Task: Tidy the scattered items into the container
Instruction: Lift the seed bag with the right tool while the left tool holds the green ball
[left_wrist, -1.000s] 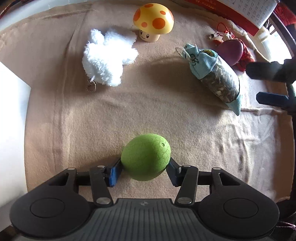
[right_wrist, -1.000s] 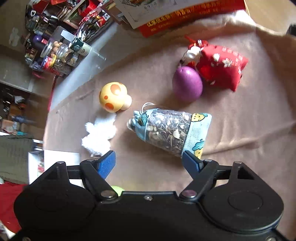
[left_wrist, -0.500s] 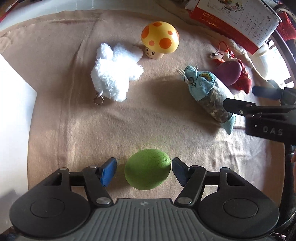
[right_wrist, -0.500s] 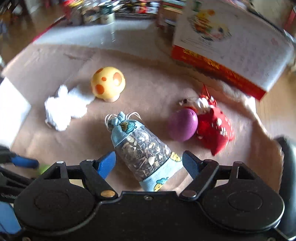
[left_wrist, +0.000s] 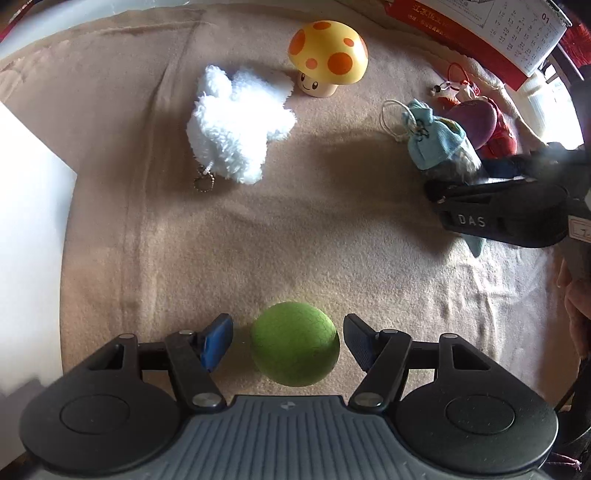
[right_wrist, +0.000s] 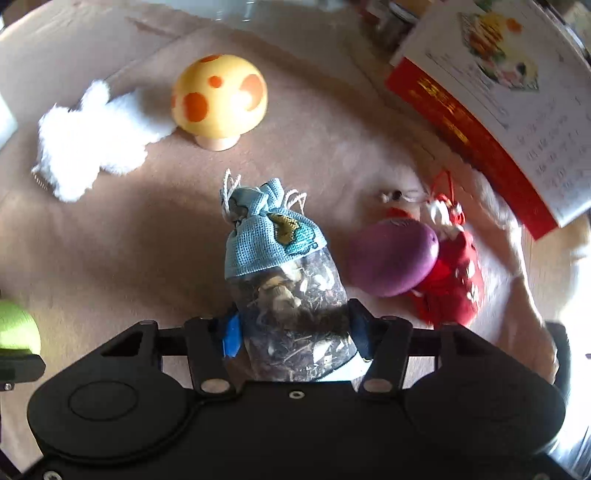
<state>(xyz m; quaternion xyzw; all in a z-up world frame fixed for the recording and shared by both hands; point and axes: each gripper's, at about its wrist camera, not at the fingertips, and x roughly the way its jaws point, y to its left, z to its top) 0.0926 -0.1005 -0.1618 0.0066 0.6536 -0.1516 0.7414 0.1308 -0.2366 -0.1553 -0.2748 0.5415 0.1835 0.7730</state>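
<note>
Between the left gripper's (left_wrist: 288, 341) blue pads (left_wrist: 218, 341) sits a lime-green egg (left_wrist: 295, 349) with a fine crackle pattern. Ahead of it lie a fluffy white plush (left_wrist: 238, 123) and a yellow mushroom (left_wrist: 327, 55) with orange spots and a cream stem. The right gripper (right_wrist: 293, 330), black with blue pads, flanks a pouch (right_wrist: 284, 266) that is pale blue knit on top, clear lower down, showing brown and cream bits. To its right are a purple egg (right_wrist: 393, 258) and a red pouch (right_wrist: 456, 280) with white flecks, all on a tan cloth (left_wrist: 295, 240)
</note>
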